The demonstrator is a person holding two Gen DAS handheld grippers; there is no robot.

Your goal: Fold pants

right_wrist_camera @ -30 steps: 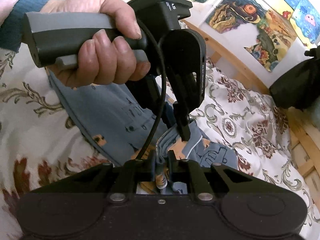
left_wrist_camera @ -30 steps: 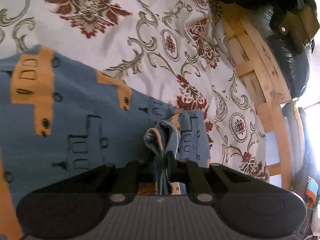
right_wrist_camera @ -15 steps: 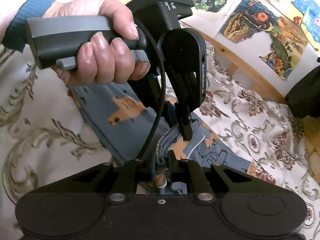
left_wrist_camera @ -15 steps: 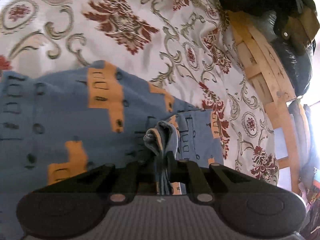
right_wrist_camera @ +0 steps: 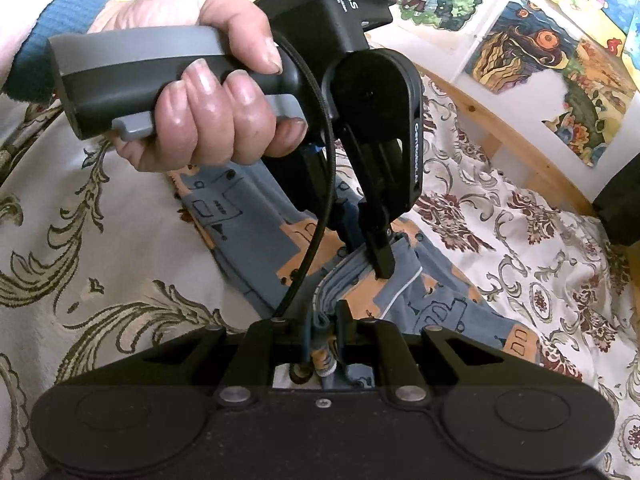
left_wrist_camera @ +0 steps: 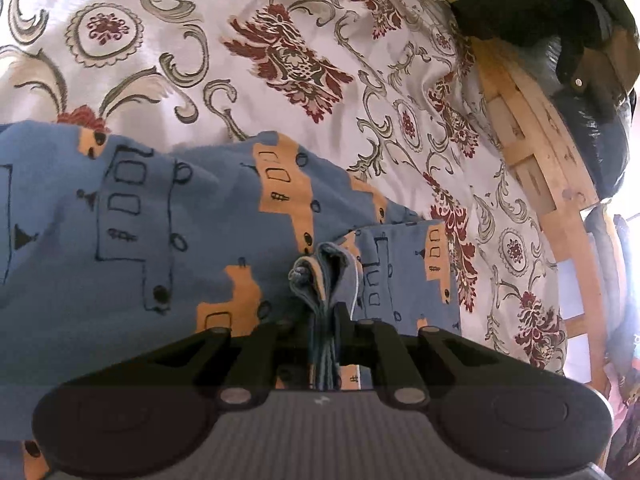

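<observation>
Blue pants point(left_wrist_camera: 132, 240) with orange patches and black line drawings lie on a flowered bedspread point(left_wrist_camera: 280, 48). My left gripper point(left_wrist_camera: 325, 314) is shut on a bunched stack of the pants' layers, held just above the spread fabric. In the right wrist view my right gripper point(right_wrist_camera: 326, 322) is shut on another bunch of the same pants point(right_wrist_camera: 432, 300). Just ahead of it a hand point(right_wrist_camera: 208, 96) holds the left gripper point(right_wrist_camera: 380, 264), whose fingers pinch the cloth a short way off.
A wooden bed frame point(left_wrist_camera: 536, 168) runs along the right edge, with a dark bag point(left_wrist_camera: 560, 16) beyond it. Colourful pictures point(right_wrist_camera: 532, 44) hang on the wall behind the bed rail point(right_wrist_camera: 500, 144). A blue sleeve point(right_wrist_camera: 52, 36) shows at the upper left.
Both grippers have carried the gripped layers across the pants. More blue fabric now lies under the left gripper, and the bedspread has slid away upward. Both grips are unchanged.
</observation>
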